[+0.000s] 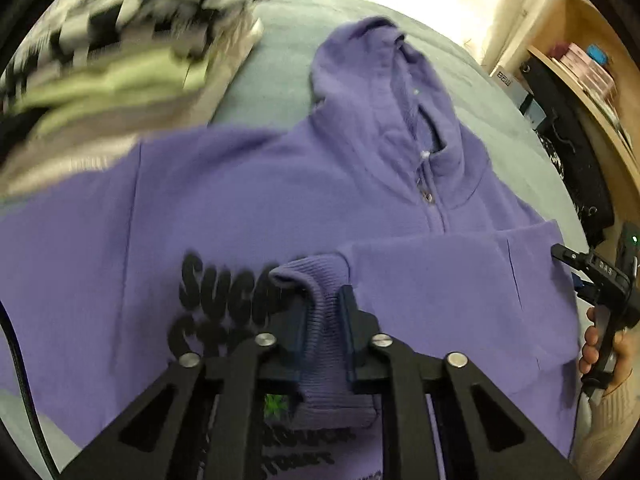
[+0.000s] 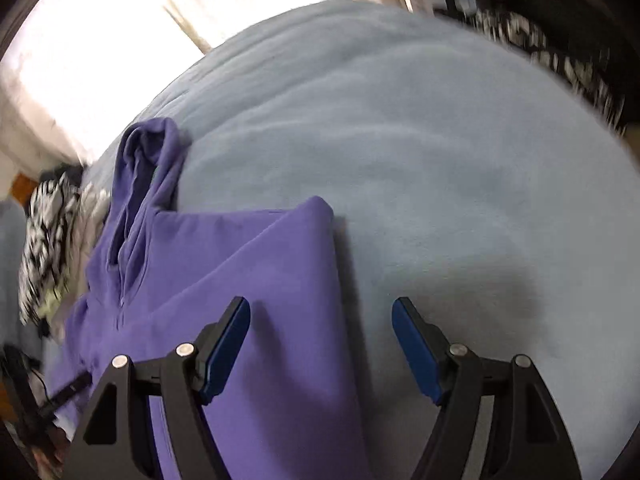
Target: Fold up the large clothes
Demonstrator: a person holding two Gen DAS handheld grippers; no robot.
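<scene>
A purple hoodie (image 1: 280, 200) is spread on a pale blue bed (image 2: 440, 140), its right sleeve folded across the chest. Beside it, a blurred pile of checkered and green clothes (image 1: 120, 52) is seen; a wooden shelf (image 1: 580, 80) stands at the far side. Black print on the chest is partly covered; only "SUC" is readable. The ribbed cuff (image 1: 324, 320) is clamped in the left hand-held gripper (image 1: 324, 332). The right hand-held gripper (image 2: 320, 344) is spread wide, empty, over the hoodie's edge.

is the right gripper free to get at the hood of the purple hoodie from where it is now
Probably yes. The right gripper is open and holds nothing, and the hood lies uncovered on the blue blanket, up and left of it, with only the flat hoodie between.
</scene>
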